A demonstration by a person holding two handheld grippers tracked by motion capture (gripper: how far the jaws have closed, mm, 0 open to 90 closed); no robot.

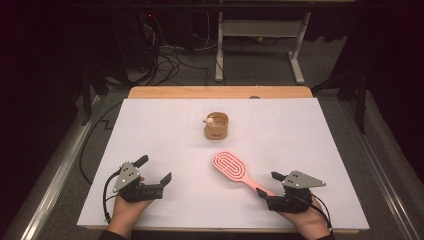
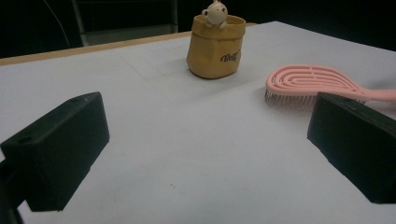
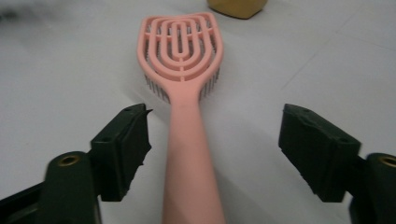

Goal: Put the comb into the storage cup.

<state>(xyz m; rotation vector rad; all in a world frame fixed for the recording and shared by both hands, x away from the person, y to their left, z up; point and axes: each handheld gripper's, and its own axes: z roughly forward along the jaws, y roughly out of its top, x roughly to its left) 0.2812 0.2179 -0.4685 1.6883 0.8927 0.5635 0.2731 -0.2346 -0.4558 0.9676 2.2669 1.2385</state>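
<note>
table (image 1: 165, 130) white, bare around the work. pink brush (image 1: 231, 167) lies right of centre, bristles down, long axis running from its head back to your right gripper (image 3: 212, 154). handle sits between the spread jaws, pads not yet on it. left gripper (image 1: 150, 172) well apart, jaws spread on nothing. yellow pouch (image 1: 216, 126) beyond the brush.

Pink hairbrush (image 1: 231, 167), vented oval head
Lies flat on white desk (image 1: 165, 135), bristles down, handle toward the near right edge.
</note>
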